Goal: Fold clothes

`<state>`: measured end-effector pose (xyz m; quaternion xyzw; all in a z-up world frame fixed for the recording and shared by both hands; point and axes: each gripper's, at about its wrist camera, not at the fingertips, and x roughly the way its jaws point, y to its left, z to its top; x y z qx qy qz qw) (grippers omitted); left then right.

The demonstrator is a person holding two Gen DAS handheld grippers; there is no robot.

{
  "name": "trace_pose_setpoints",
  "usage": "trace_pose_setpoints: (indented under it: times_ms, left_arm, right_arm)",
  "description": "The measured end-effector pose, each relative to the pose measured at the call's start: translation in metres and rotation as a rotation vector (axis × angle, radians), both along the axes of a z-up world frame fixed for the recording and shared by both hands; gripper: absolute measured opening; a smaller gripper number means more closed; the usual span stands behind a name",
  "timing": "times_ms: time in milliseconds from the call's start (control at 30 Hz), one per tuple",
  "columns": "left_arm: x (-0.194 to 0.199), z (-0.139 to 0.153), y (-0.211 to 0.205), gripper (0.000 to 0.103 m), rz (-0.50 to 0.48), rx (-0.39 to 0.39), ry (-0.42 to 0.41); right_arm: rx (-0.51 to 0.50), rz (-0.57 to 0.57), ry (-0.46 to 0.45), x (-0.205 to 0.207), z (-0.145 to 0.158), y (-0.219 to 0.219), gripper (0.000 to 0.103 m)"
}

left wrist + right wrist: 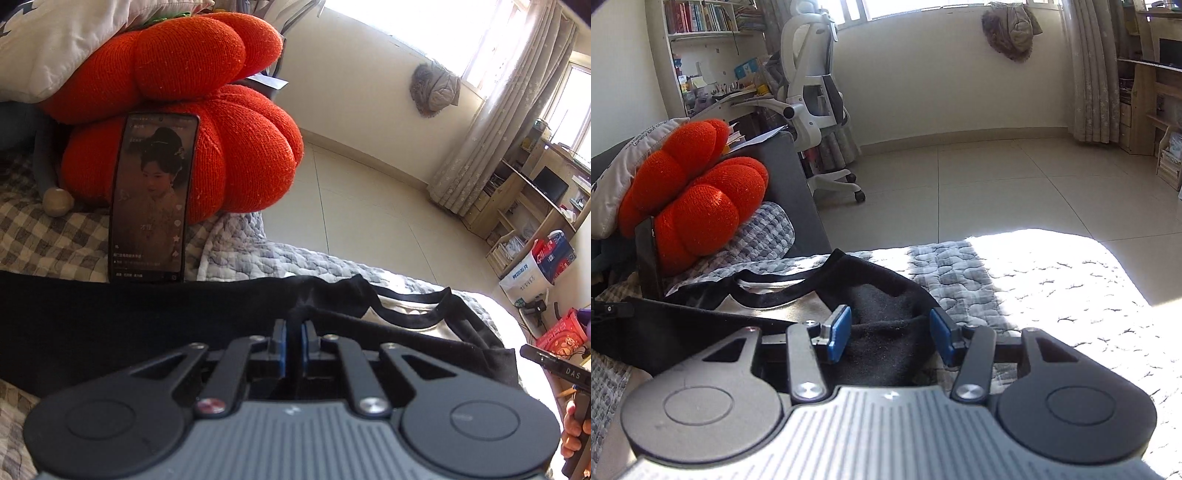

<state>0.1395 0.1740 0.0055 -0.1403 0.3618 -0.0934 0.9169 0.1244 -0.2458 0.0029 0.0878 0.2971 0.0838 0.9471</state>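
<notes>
A black garment [147, 325] with a light inner panel and a black neckline lies across the quilted bed. My left gripper [295, 332] is shut on a pinched ridge of its black fabric, which rises between the blue pads. In the right wrist view the same black garment [879, 306] lies bunched under my right gripper [891, 332]. Its blue pads [839, 332] stand well apart over a fold of the cloth without pressing on it. The right gripper's tip and a hand show at the left wrist view's right edge.
Two orange pumpkin cushions [192, 122] sit at the bed's head with a phone [151, 195] propped against them. A white pillow [55, 40] lies above. The grey quilt [1034, 280] runs to the bed edge, then tiled floor [960, 177], an office chair [812, 92] and shelves.
</notes>
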Motion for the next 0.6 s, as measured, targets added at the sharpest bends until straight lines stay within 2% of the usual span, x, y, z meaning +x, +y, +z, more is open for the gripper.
trace_pose_setpoints:
  times_ms: [100, 167, 300, 500, 600]
  left_arm:
    - [0.016, -0.005, 0.01, 0.007, 0.047, 0.034, 0.008]
    - [0.025, -0.014, 0.016, 0.007, 0.07, 0.023, 0.028]
    - [0.027, -0.028, 0.016, 0.007, 0.111, 0.045, 0.032]
    - [0.02, -0.04, 0.019, 0.008, 0.142, 0.014, 0.017]
    - [0.013, -0.039, 0.02, 0.008, 0.17, 0.009, -0.005]
  right_arm:
    - [-0.009, 0.02, -0.006, 0.003, -0.002, 0.0, 0.052]
    - [-0.02, 0.031, -0.003, 0.006, -0.005, 0.001, 0.052]
    - [-0.034, 0.039, 0.011, 0.012, -0.012, 0.003, 0.052]
    - [0.013, 0.034, 0.029, 0.031, -0.022, -0.004, 0.052]
    - [0.072, 0.037, 0.042, 0.036, -0.027, -0.009, 0.052]
